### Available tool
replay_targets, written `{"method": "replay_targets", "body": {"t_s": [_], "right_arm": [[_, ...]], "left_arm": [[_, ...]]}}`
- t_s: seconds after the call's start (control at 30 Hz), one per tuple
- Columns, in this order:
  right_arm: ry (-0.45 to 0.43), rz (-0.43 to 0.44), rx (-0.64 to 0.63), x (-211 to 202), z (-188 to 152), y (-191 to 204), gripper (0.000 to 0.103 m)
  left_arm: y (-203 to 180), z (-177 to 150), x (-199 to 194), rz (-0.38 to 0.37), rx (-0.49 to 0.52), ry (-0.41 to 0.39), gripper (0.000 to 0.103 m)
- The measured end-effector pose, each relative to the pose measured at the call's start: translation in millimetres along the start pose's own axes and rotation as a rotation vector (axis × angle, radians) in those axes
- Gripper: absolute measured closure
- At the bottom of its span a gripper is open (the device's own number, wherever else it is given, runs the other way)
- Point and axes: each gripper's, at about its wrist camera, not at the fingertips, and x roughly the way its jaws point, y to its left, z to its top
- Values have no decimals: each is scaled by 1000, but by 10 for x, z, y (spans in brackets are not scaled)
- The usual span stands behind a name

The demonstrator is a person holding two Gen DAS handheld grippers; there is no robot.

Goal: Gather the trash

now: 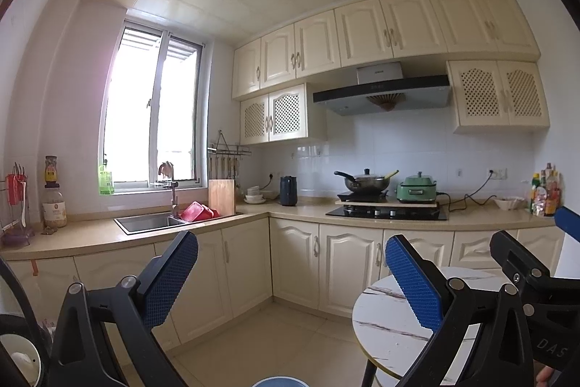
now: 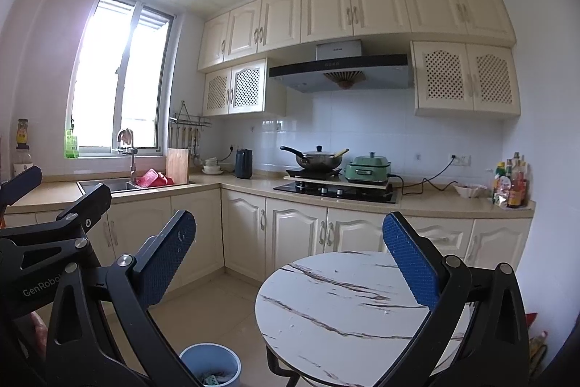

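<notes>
A blue-grey trash bin point(image 2: 210, 365) stands on the tiled floor left of a round white marble-look table point(image 2: 337, 311), with some scraps inside it. Its rim shows at the bottom of the left wrist view point(image 1: 279, 382). The table top point(image 1: 391, 325) bears no loose trash that I can see. My left gripper point(image 1: 290, 274) is open and empty, held up facing the kitchen. My right gripper point(image 2: 290, 252) is open and empty above the table's near left edge. The right gripper's body shows at the right of the left wrist view point(image 1: 525, 271).
An L-shaped counter point(image 2: 427, 202) with cream cabinets runs along the far walls. It holds a sink point(image 2: 108, 185), a stove with a wok point(image 2: 319, 160), a green cooker point(image 2: 366, 167), a kettle point(image 2: 243, 164) and sauce bottles point(image 2: 511, 185). Open tiled floor point(image 2: 232, 307) lies between cabinets and table.
</notes>
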Motion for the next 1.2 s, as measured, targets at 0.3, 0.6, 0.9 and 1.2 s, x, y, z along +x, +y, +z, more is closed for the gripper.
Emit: {"method": "replay_targets", "body": {"t_s": [0.3,0.6,0.9,1.2], "right_arm": [[6,-1,2,-5,-17,7,0],[6,0,1,-4,-16,3,0],[6,-1,1,-8,-20,-3,0],[7,-1,0,-8,-20,-2,0]], "left_arm": [[58,73,47,-2,9,-2,1],[129,67,53,-3,11,-1,1],[163,96,83,-3,11,-1,1],[215,131,116,-3,13,0,1]]}}
